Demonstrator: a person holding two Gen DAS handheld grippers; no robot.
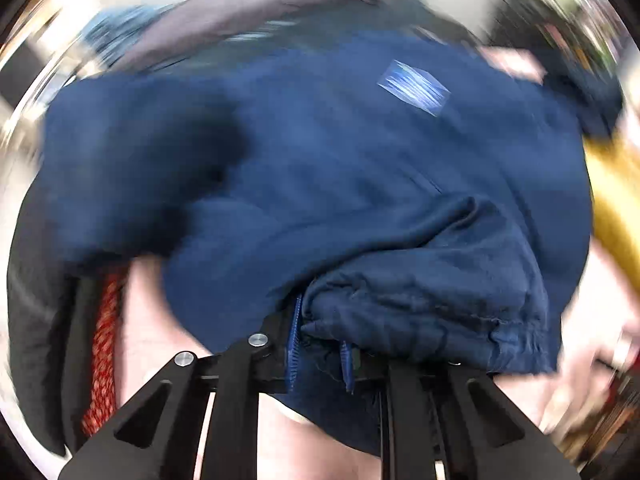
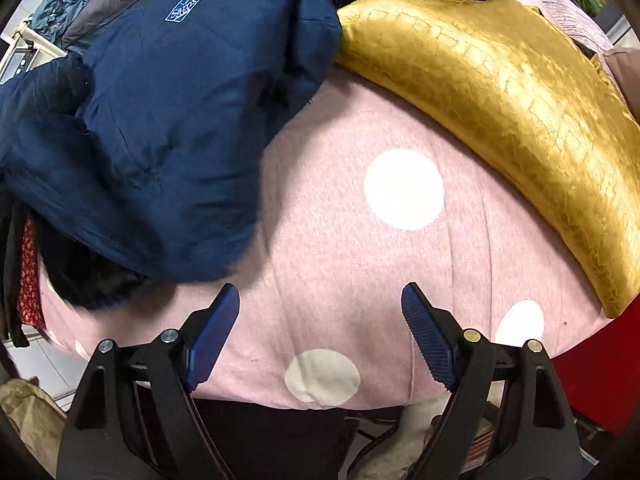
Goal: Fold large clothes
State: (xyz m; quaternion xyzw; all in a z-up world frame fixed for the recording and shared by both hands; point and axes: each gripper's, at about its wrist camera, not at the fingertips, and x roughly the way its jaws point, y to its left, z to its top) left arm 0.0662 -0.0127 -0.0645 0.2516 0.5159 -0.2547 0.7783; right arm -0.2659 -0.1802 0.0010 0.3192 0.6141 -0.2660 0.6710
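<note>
A large navy blue padded jacket [image 1: 320, 168] with a small blue chest label [image 1: 414, 87] fills the blurred left wrist view. My left gripper [image 1: 320, 354] is shut on the jacket's gathered hem, with bunched cloth between its blue pads. In the right wrist view the jacket [image 2: 160, 120] lies piled on the left of a pink bed cover with white dots [image 2: 340, 240]. My right gripper [image 2: 320, 332] is open and empty, just above the pink cover near the bed's front edge, to the right of the jacket.
A gold quilted cushion [image 2: 500, 120] lies along the right of the bed. A red patterned cloth [image 2: 28, 272] and dark garments hang at the left. Grey and teal clothes [image 2: 80, 4] lie behind the jacket. A red object [image 2: 592, 380] stands at the right below the bed.
</note>
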